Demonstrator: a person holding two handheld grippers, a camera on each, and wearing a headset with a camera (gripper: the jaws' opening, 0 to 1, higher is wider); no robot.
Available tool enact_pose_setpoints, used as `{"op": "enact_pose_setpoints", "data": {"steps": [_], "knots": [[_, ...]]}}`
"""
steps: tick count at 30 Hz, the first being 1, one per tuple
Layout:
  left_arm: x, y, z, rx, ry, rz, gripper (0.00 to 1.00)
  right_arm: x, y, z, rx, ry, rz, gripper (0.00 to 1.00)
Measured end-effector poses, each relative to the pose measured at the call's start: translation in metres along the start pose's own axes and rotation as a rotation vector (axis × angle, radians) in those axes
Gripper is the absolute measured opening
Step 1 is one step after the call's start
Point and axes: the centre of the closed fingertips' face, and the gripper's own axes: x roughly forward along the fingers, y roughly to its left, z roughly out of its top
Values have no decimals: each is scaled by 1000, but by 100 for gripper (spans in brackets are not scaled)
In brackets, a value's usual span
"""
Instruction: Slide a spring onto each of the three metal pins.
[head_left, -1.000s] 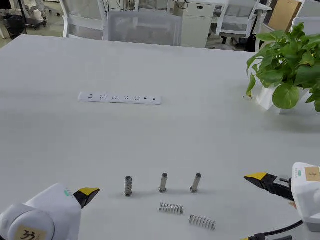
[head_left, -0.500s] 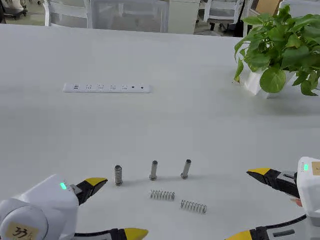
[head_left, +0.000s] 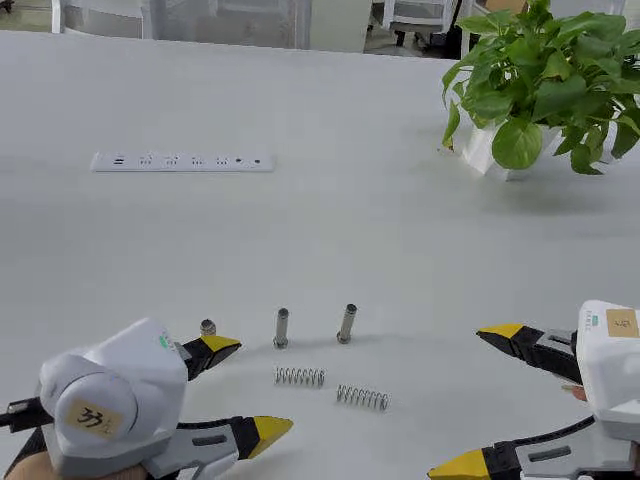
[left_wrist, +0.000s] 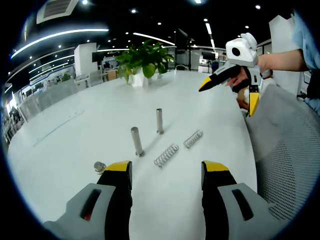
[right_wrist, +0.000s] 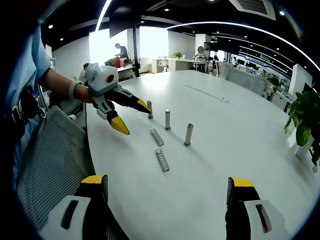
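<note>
Office desks, chairs and long ceiling lights surround a broad pale grey counter (head_left: 350, 230), with a leafy potted plant (head_left: 540, 70) at its far right and a white power strip (head_left: 182, 161) lying flat at far left. Nearer the person, the left tool (head_left: 262, 385) and the right tool (head_left: 458, 400) hover low over the near edge, each with its yellow-tipped jaws spread wide and nothing between them. Between the tools three pins stand upright in a row running left to right: the left pin (head_left: 208, 327), the middle pin (head_left: 282, 328) and the right pin (head_left: 347, 323). In the head view the left tool's upper jaw hides all but the left pin's cap, while the right gripper view shows its full height, and its shaft looks ribbed with a coil there. The other two shafts are bare. Just in front of the row lie the near spring (head_left: 362, 398) and the far spring (head_left: 300, 376), both flat, long axes roughly parallel to the row. Both gripper views also show a grey mesh chair at the counter's edge.
</note>
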Motion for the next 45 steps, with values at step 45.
{"op": "enact_pose_setpoints", "data": {"steps": [45], "knots": [[42,-4,-17,49,73,-81,23,-16,2,-12,48,2,-51,97]]}}
